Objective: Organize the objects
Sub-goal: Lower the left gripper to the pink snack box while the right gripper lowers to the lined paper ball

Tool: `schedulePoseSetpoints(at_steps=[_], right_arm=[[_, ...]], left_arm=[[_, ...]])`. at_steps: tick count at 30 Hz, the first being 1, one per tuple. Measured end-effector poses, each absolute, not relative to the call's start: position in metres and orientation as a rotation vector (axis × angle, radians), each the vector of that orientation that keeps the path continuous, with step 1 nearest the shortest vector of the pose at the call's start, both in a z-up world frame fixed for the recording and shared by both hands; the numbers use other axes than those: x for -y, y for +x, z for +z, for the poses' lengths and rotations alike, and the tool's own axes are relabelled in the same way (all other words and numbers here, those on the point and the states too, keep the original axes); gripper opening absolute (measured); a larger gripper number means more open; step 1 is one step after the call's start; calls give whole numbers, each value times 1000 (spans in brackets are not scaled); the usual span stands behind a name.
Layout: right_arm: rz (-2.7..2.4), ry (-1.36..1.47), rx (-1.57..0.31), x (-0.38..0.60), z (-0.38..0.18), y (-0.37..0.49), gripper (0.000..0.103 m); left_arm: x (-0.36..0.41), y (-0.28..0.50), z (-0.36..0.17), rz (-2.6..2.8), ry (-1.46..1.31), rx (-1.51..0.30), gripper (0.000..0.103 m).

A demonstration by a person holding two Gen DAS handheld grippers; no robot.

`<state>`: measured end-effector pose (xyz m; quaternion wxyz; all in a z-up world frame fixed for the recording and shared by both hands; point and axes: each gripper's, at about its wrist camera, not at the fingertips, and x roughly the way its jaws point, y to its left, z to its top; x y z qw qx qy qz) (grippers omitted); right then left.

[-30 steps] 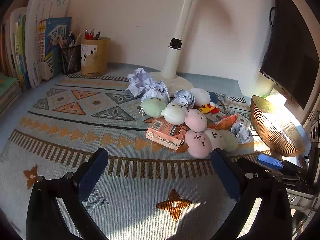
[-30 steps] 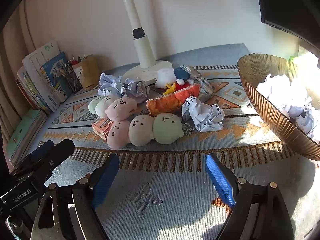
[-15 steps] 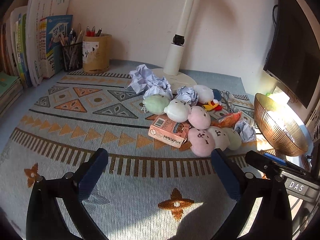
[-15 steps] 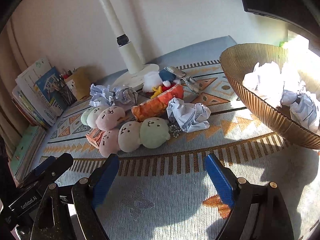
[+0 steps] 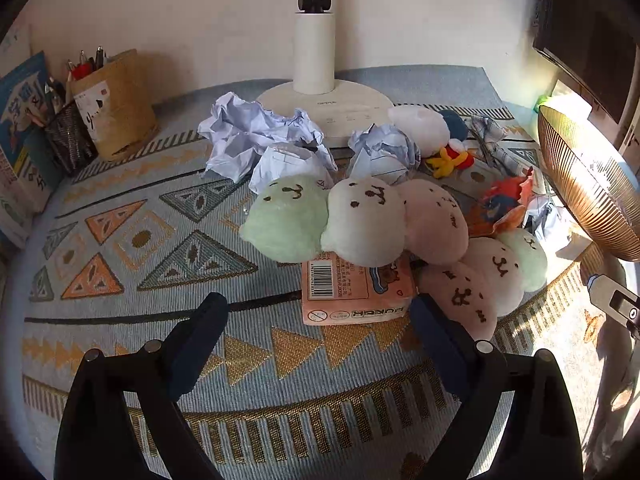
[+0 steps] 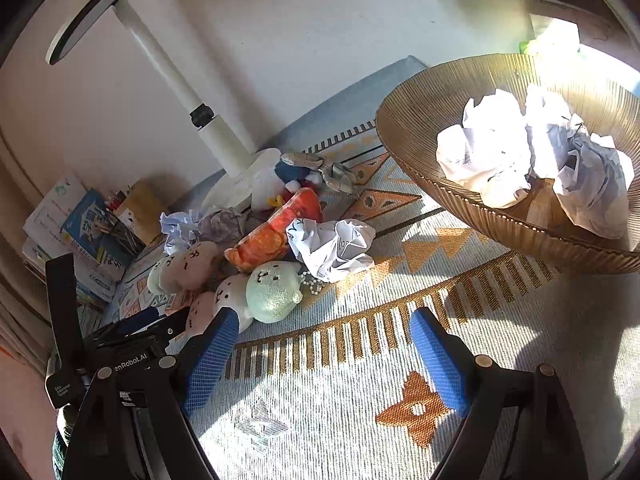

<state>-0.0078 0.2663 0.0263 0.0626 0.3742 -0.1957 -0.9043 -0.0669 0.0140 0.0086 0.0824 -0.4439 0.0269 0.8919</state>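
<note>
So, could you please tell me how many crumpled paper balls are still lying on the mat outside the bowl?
4: a large one and a smaller one left of the lamp base, one in front of it, one near the bowl. Others may be hidden.

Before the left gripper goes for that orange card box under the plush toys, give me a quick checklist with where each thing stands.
1. Left gripper empty: ok, jaws closing with nothing between them.
2. Left gripper lined up with the card box: ok, the box lies just ahead of the fingertips.
3. Box free to lift: not ok, the white plush and green plush rest on its far end.
4. Right gripper out of the way: ok, open over bare mat.
5. Bowl has room: ok, holds only crumpled paper.
</note>
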Motion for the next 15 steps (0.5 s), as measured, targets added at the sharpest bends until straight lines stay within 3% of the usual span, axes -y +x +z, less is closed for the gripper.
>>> schedulePoseSetpoints(at_steps=[5, 7, 11, 13, 15], right_arm=[[-2746, 1175, 340, -248, 36, -41, 87], [-2735, 1223, 365, -246, 30, -53, 87], [-2692, 1304, 440, -245, 10, -71, 86], [-2664, 1290, 450, -244, 6, -74, 75], [-2665, 1250, 440, -243, 9, -71, 55]], left_arm=[[-2, -66, 8, 2580, -1310, 48, 89], [2, -67, 6, 2562, -1324, 80, 89], [-11, -70, 5, 2609, -1342, -46, 89], [-15, -72, 5, 2621, -1350, -74, 89], [-14, -73, 5, 2632, -1348, -65, 86]])
